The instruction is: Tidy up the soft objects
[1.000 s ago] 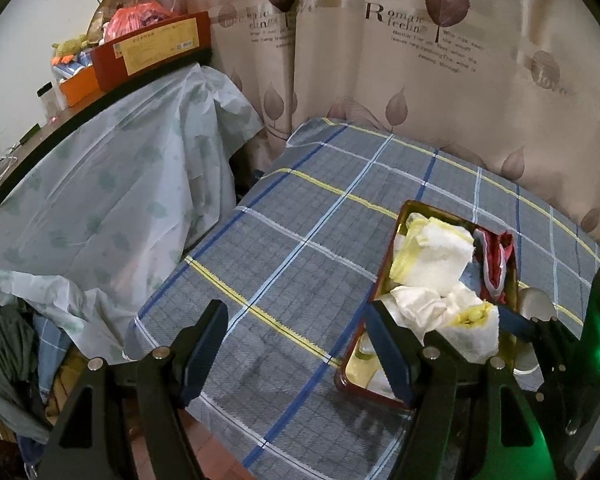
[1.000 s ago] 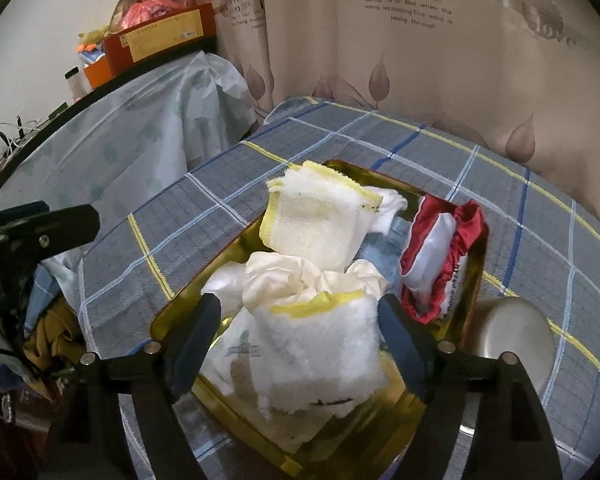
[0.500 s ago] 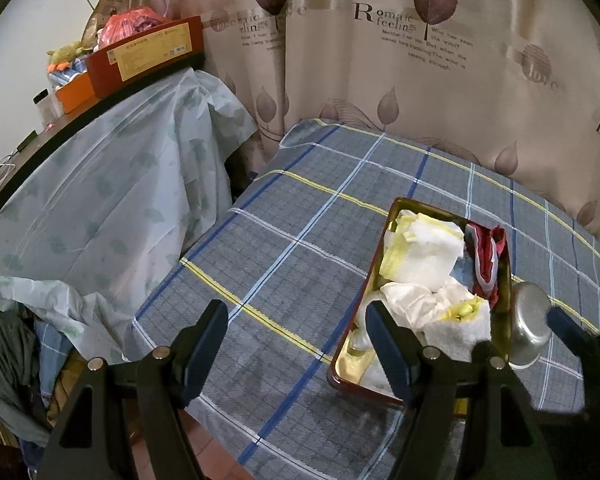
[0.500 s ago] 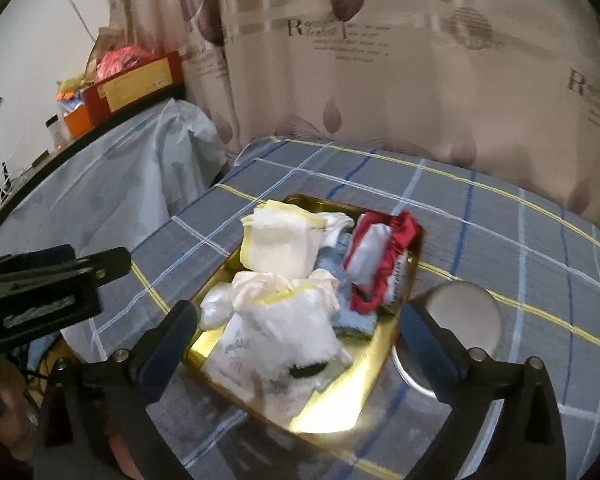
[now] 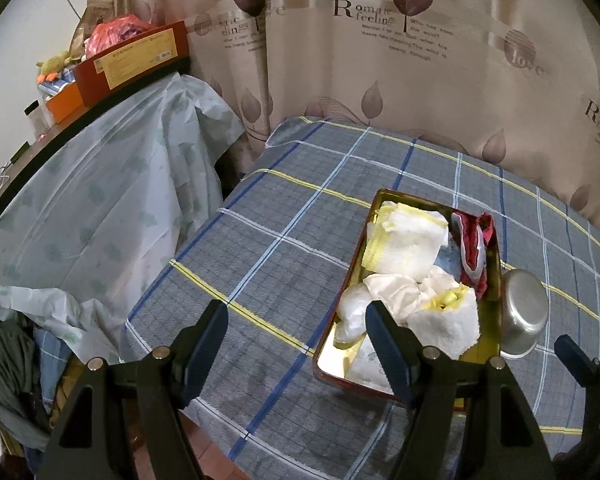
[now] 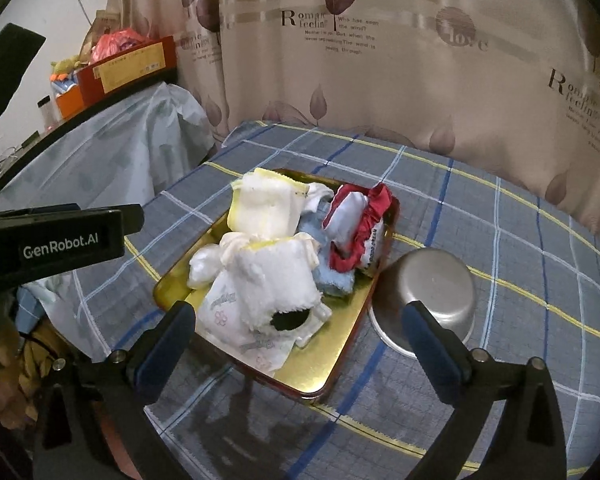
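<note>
Left wrist view: left gripper [image 5: 296,320] hangs released over the checked tablecloth [image 5: 268,240]; soft cloths [image 5: 412,276] fill the gold tray [image 5: 342,330] near its right edge. Right wrist view: right gripper [image 6: 300,324], jaws just opened, nothing between them, hovers before the tray [image 6: 332,372] beside a steel bowl [image 6: 428,284]; placing looks done, another item next.

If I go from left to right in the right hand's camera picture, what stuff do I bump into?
Left gripper → yellow-trimmed white towel → red and white cloth → upside-down metal bowl.
</note>
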`<state>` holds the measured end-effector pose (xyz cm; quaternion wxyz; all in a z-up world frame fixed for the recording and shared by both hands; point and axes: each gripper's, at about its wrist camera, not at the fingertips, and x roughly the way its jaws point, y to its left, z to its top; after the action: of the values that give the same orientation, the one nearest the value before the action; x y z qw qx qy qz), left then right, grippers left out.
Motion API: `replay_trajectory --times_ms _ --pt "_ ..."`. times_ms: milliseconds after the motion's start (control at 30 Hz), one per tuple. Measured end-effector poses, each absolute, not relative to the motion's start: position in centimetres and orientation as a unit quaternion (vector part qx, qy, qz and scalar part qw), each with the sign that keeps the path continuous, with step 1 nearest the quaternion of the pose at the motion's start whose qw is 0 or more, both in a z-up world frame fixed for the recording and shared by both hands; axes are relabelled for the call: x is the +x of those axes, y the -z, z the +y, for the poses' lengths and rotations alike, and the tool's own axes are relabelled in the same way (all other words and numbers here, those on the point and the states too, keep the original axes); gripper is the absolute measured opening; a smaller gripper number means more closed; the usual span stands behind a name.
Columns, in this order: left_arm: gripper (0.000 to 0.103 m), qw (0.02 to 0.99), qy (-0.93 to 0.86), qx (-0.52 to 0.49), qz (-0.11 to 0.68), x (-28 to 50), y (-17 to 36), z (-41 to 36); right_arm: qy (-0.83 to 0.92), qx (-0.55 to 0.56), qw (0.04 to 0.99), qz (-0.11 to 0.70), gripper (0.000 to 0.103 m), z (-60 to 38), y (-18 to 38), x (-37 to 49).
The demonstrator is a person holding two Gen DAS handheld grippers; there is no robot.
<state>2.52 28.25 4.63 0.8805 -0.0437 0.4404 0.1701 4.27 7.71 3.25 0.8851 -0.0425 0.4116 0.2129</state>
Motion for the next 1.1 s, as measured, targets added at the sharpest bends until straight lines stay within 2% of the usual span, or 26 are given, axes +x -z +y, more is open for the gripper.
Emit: replay_trajectory --times_ms 1100 --pt "0.073 0.876 -0.157 -0.041 0.454 2.59 -4.19 27.71 -0.218 -0.03 0.876 0.43 0.103 7.45 -2.47 4.41"
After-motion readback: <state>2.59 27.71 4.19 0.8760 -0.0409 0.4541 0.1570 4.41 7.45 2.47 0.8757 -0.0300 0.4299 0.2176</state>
